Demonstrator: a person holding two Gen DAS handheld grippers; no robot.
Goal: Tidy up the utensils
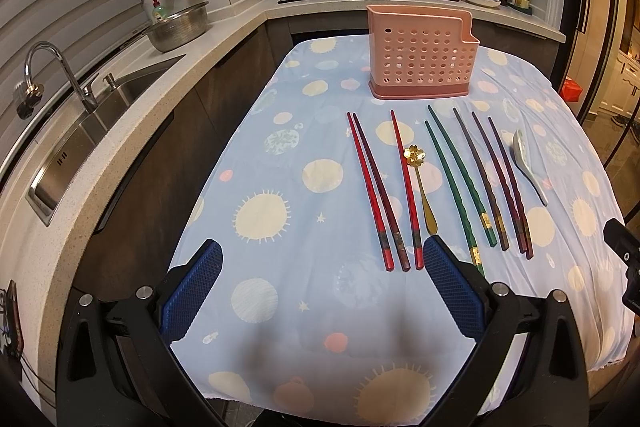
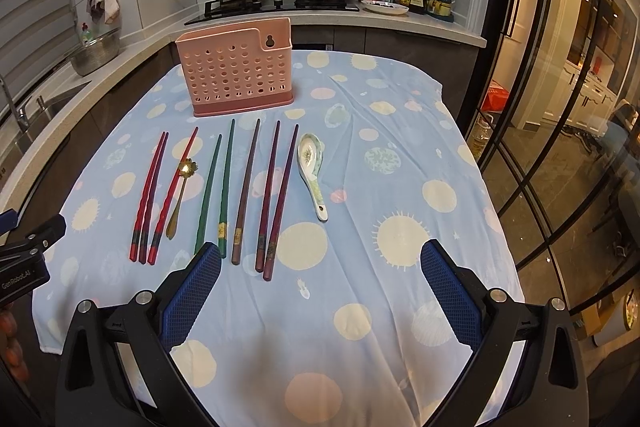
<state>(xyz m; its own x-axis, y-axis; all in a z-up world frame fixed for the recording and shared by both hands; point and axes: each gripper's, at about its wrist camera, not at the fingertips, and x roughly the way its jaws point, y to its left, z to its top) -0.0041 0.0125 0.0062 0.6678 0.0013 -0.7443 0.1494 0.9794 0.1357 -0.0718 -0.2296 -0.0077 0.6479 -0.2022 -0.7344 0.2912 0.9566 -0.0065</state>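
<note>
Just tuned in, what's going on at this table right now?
Nothing is picked up yet. Both the left gripper and the right gripper hang open above the blue spotted tablecloth. Red, green and dark purple chopsticks, a small gold flower-shaped spoon and a white ceramic soup spoon lie in a row in front of the pink perforated plastic utensil holder, which looks empty.

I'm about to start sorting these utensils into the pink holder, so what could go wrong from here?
1. The chopsticks lie close together in a row, so the open right gripper may pinch two or nudge a neighbour.
2. The gold spoon lies right beside a red chopstick; lifting one could drag the other.
3. The tablecloth is wrinkled and loose; fingers scraping it could bunch it and shift the pink holder.
</note>
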